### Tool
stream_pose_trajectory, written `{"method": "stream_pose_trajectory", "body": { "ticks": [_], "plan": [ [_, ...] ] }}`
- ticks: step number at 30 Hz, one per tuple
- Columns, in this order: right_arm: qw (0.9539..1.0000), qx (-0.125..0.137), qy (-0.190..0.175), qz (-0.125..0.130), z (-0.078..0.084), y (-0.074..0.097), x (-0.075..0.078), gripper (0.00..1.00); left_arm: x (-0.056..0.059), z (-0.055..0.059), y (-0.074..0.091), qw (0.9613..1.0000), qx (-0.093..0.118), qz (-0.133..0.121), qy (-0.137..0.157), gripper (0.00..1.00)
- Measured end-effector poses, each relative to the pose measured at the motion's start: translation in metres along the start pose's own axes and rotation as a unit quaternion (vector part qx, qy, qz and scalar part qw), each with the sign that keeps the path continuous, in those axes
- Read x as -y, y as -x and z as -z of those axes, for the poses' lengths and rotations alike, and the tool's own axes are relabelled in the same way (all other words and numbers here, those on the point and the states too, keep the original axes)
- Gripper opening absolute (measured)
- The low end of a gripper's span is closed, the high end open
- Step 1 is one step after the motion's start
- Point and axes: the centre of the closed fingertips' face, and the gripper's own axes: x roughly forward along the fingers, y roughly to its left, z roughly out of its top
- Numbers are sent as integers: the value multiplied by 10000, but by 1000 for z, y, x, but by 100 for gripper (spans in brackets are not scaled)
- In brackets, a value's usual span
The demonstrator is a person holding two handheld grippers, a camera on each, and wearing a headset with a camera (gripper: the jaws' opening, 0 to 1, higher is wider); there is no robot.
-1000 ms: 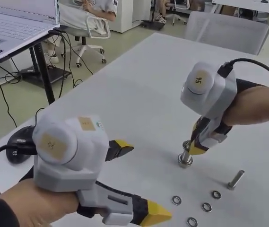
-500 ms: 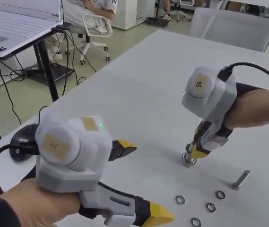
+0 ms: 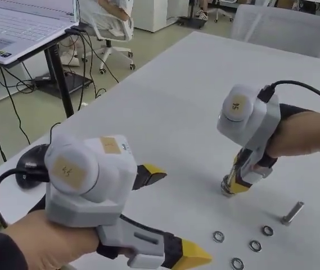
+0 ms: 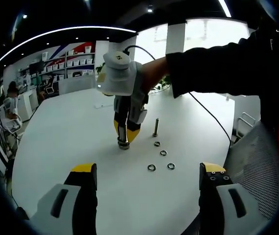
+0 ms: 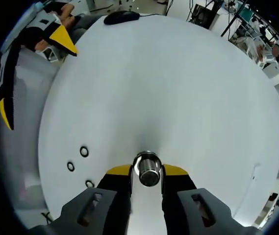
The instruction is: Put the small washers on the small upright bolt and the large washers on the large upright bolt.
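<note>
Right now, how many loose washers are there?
4: a washer leftmost, one at the bottom edge, one between, one by the small bolt. More may hide on the gripped large bolt.

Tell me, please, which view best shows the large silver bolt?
The right gripper view: the large silver metal bolt sits close, end-on, in the right claw. The left gripper view shows it small; the head view, mostly hidden.

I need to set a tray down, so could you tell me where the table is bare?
Bare table runs from the mouse past the right tongs to the far edge, and between left tongs and large bolt. Crowded around the washers and small bolt.
</note>
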Motion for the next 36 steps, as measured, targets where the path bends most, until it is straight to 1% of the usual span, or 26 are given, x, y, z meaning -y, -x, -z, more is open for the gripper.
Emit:
{"method": "stream_pose_trajectory", "body": {
  "ticks": [9,20,23,25,27,36],
  "plan": [
    [10000,-27,13,-46,0,-1,-3,24,0,1,0,10000,-10,-1,7,86],
    [10000,-19,20,-63,1,-1,-2,25,1,1,0,10000,-8,13,18,86],
    [9999,-85,48,-60,5,-2,-3,27,1,1,0,10000,-10,18,20,86],
    [10000,-82,48,-24,6,-2,-2,29,1,1,0,10000,-16,17,10,86],
    [10000,-65,16,-47,7,-2,-3,30,2,1,-1,10000,-13,29,18,86],
    [10000,-9,-39,17,10,6,-2,31,3,2,-1,10000,-36,59,-13,86]
  ]
}}
